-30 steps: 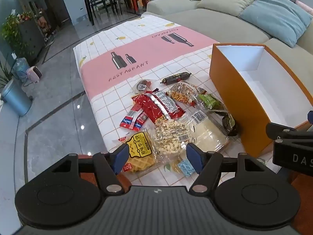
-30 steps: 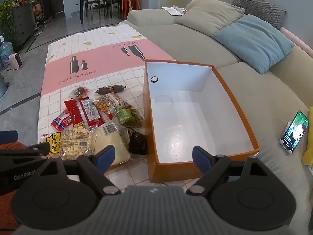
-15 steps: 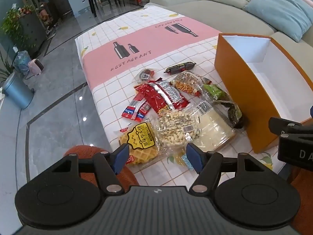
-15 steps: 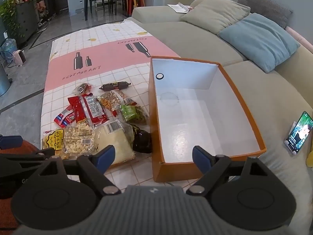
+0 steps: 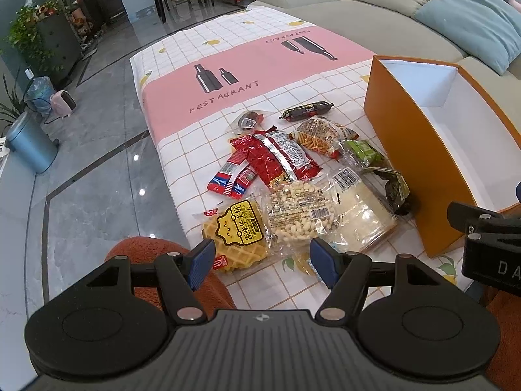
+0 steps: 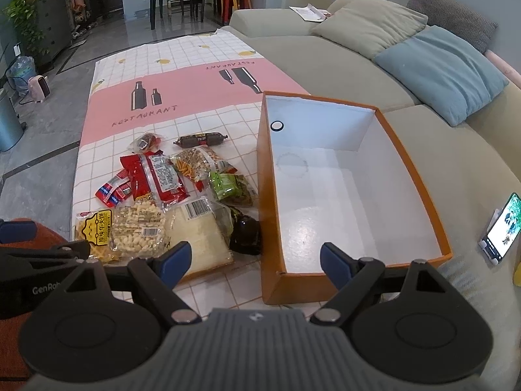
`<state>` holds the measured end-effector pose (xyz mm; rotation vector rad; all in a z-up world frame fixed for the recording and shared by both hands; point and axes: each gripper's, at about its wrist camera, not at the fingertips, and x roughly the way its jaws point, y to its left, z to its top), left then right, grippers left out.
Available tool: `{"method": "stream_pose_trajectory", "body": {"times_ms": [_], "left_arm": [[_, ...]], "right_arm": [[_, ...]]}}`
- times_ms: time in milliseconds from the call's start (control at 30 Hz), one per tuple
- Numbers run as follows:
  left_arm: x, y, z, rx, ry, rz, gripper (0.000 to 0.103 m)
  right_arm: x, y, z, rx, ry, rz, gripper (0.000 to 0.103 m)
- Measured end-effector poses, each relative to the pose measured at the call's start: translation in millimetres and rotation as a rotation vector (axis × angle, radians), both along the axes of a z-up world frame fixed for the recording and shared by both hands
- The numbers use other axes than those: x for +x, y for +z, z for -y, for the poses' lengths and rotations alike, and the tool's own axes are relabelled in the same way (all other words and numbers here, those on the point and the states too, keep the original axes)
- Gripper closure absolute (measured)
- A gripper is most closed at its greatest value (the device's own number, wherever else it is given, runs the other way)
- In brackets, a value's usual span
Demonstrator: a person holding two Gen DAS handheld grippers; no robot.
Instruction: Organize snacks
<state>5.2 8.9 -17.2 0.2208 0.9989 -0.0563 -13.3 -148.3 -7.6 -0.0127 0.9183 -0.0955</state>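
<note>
Both views have pulled back slightly; left tongs (image 5: 262,262) and right tongs (image 6: 255,262) gape wide, empty. Near waffle pack (image 5: 236,233) looks light, crinkly, crushable: pinch its edge.

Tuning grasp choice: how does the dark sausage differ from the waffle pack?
The dark sausage is a slim dark tube at the pile's far end; the waffle pack is a flat, broad yellow bag at the near edge. The sausage lies alone; the waffle pack is overlapped by a neighbouring bag. Both lie on the tablecloth, unboxed.
</note>
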Motion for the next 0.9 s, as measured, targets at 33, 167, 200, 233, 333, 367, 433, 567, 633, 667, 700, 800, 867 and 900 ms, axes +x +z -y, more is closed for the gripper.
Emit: {"method": "stream_pose_trajectory", "body": {"times_ms": [33, 167, 200, 233, 333, 367, 433, 567, 633, 667, 700, 800, 867, 900], "left_arm": [[-0.2, 0.1, 0.5, 0.000, -0.001, 0.000, 0.024], [-0.1, 0.3, 1.2, 0.001, -0.002, 0.000, 0.024], [0.7, -0.1, 0.3, 0.000, -0.001, -0.001, 0.024], [0.7, -0.1, 0.7, 0.000, -0.001, -0.001, 0.024], [0.4, -0.2, 0.0, -0.001, -0.001, -0.002, 0.024], [0.2, -0.1, 0.5, 0.000, -0.001, -0.002, 0.024], [0.1, -0.1, 0.6, 0.000, -0.001, -0.003, 0.024], [-0.2, -0.8, 0.2, -0.002, -0.003, -0.003, 0.024], [-0.1, -0.9, 0.1, -0.003, -0.002, -0.002, 0.024], [-0.1, -1.0, 0.2, -0.003, -0.002, -0.003, 0.024], [0.0, -1.0, 0.2, -0.003, -0.001, -0.003, 0.024], [0.3, -2.1, -1.1, -0.008, 0.003, -0.008, 0.024], [0.4, -2.6, -2.2, -0.009, 0.008, -0.011, 0.024], [1.0, -2.5, -3.0, -0.009, 0.009, -0.012, 0.024]], "right_arm": [[0.0, 0.4, 0.5, 0.000, -0.002, 0.000, 0.019], [0.9, 0.3, -1.0, -0.002, 0.000, 0.003, 0.019], [0.7, 0.1, -1.9, -0.003, 0.002, 0.003, 0.019], [0.7, 0.2, -2.2, -0.003, 0.004, 0.004, 0.019], [0.7, 0.5, -2.7, -0.007, 0.008, 0.005, 0.019], [0.9, 0.5, -2.1, -0.007, 0.007, 0.005, 0.019], [0.9, 0.5, -2.3, -0.006, 0.005, 0.004, 0.019], [0.2, 0.5, -2.0, -0.008, 0.002, 0.004, 0.019], [0.3, -0.1, -2.4, -0.009, 0.002, 0.003, 0.019], [0.4, -0.1, -2.5, -0.009, 0.003, 0.002, 0.019], [0.3, -0.4, -2.5, -0.009, 0.003, 0.002, 0.019], [0.4, -0.7, -2.5, -0.010, 0.004, 0.001, 0.019], [0.5, -0.7, -2.5, -0.010, 0.004, 0.001, 0.019], [0.4, -0.9, -2.5, -0.011, 0.005, 0.000, 0.019]]}}
